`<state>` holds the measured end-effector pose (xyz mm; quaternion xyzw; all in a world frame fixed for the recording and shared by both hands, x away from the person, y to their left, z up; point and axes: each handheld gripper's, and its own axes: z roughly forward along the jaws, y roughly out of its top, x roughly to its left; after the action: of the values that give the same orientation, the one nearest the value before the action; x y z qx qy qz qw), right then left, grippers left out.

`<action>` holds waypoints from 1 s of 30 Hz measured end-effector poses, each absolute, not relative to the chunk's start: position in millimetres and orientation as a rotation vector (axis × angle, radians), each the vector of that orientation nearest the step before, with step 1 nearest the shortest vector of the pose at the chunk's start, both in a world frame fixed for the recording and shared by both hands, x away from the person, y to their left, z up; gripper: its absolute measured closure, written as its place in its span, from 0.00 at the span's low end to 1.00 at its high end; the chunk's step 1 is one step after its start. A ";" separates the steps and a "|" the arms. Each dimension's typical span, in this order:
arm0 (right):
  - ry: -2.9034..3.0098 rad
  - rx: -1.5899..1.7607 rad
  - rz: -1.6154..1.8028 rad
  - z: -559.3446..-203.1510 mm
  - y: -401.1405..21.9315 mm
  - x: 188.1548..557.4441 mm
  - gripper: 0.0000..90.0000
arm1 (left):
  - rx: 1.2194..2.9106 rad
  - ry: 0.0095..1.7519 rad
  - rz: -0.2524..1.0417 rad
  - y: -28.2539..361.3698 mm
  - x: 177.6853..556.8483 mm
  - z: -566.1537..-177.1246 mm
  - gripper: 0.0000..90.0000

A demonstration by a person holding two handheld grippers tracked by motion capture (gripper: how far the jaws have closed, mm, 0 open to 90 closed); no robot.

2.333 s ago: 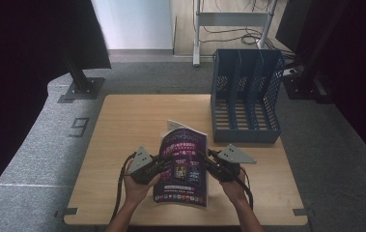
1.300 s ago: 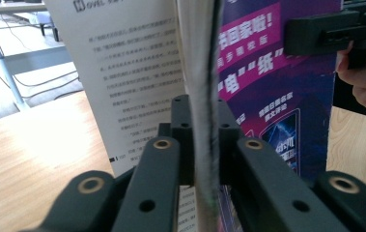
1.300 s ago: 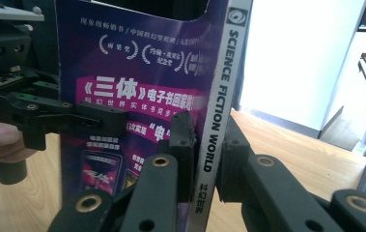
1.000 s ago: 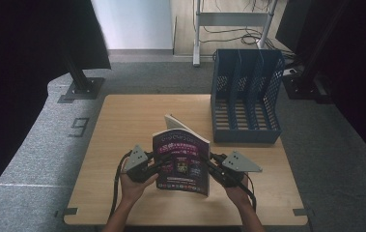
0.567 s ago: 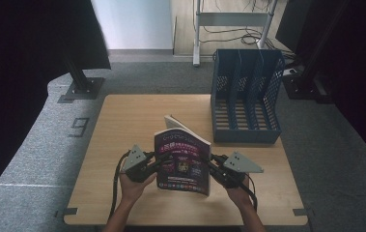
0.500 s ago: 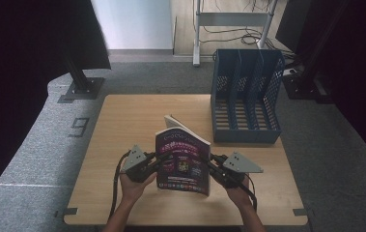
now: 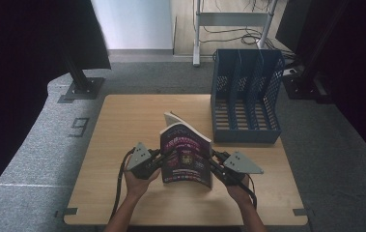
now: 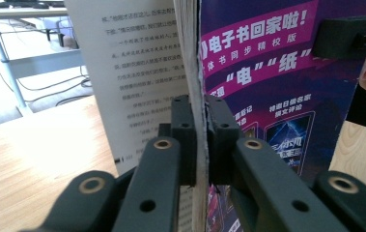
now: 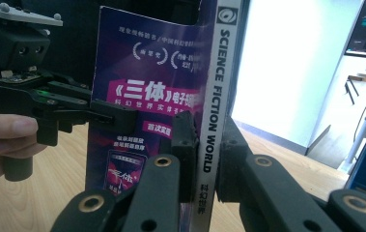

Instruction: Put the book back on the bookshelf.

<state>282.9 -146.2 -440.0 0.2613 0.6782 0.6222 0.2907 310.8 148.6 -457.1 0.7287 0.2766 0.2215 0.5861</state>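
A paperback book with a purple cover stands upright over the front of the wooden table, held between my two grippers. My left gripper has just been closing and is now shut on the book's open edge. Its pads pinch the cover and pages, while one white page fans out to the left. My right gripper is shut on the white spine, which reads "SCIENCE FICTION WORLD". The right gripper view shows the left gripper clamped on the far edge.
A blue three-slot file holder stands at the table's back right, close behind the book. A person's hands come in from the front edge. Grey carpet and a dark stand base lie beyond the table's left side.
The book has risen from leaning back on the table to standing upright between the grippers. In the last second the hands and the book have hardly moved.
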 end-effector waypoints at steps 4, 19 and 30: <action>1.833 0.711 1.685 -439.4 -152.4 282.4 0.90 | 1.695 0.688 0.524 154.4 311.7 -459.3 0.72; 1.879 0.671 1.678 -440.3 -151.8 280.1 0.90 | 1.720 0.753 0.446 154.8 340.1 -459.9 0.33; 1.896 0.634 1.696 -440.5 -152.3 278.6 0.90 | 1.722 0.708 0.431 146.3 343.5 -451.7 0.34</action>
<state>278.6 -152.3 -440.5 0.2338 0.6989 0.6251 0.2572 343.5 146.3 -451.7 0.7356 0.3027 0.1843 0.5773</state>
